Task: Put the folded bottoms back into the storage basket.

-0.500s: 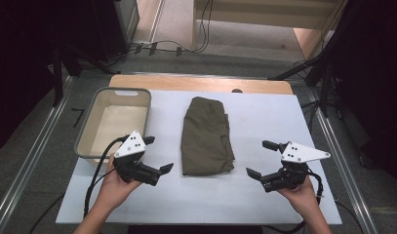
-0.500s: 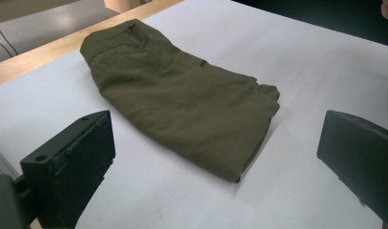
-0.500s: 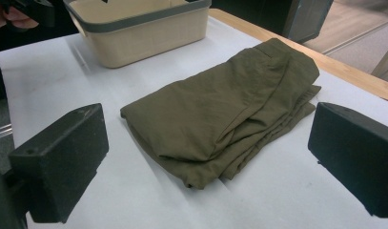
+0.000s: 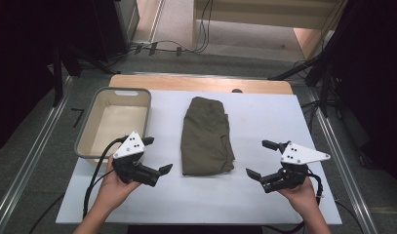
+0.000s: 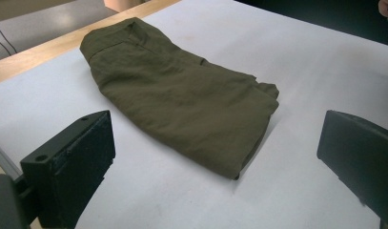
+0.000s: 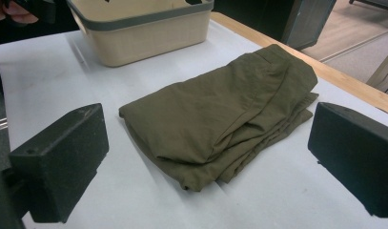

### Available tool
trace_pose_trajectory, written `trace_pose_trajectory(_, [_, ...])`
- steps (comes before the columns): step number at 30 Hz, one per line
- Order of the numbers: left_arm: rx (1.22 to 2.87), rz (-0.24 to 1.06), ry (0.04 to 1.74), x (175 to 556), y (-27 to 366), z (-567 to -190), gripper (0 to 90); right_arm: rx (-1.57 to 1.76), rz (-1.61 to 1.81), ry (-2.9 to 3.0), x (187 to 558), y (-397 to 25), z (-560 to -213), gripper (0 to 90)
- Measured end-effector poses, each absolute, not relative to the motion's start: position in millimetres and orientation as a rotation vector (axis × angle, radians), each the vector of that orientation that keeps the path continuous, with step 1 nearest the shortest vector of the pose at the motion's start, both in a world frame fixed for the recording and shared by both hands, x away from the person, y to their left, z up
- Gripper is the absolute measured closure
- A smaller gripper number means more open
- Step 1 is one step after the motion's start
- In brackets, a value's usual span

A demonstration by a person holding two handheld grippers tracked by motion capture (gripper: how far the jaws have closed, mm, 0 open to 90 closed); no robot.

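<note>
Left gripper [image 4: 157, 156]: mine, held in my left hand [image 4: 113, 187] just in front of the basket's near corner. Jaws wide apart, nothing between them, touching nothing; they face the near left edge of the folded garment.

Right gripper [image 4: 262, 160]: mine, held in my right hand [image 4: 303, 195] near the front right of the worktop. Jaws wide apart, holding nothing, turned toward the garment's near right corner and clear of it.

Folded olive-green garment [image 4: 207, 136]: one. Lies flat at the middle of the worktop, long side running away from me, between the two grippers and apart from both. In the left gripper view the garment [image 5: 182, 95] sits between the two jaw tips and farther off; in the right gripper view the garment [image 6: 220, 114] shows stacked folded layers at its near edge.

Beige plastic basket [image 4: 89, 124]: one, rectangular, grey rim, at the left of the worktop, just beside the garment without touching. Nothing visible inside.

Cables: one black cable [image 4: 96, 170] trails from the left gripper toward me; one from the right, by my wrist.

Worktop [image 4: 264, 112]: one, covered in a white sheet, with a wooden edge [image 4: 196, 83] bare along the far side.

Room: grey floor, loose cables at the far side, dark stands left and right.
</note>
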State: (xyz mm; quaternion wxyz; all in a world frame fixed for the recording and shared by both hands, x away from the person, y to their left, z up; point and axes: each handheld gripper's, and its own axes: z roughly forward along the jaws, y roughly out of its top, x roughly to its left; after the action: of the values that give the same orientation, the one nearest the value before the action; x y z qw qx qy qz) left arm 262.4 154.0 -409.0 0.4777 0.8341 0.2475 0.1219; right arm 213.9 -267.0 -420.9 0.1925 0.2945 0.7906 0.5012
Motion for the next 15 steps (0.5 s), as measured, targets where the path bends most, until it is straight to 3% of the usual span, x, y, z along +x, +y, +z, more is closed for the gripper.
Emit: trace_pose_trajectory(15, [2.041, 0.294, 0.605, 262.6, 152.6, -410.0, 0.0, 0.765, 1.369, 2.261, 217.4, -258.0, -425.8, 0.0])
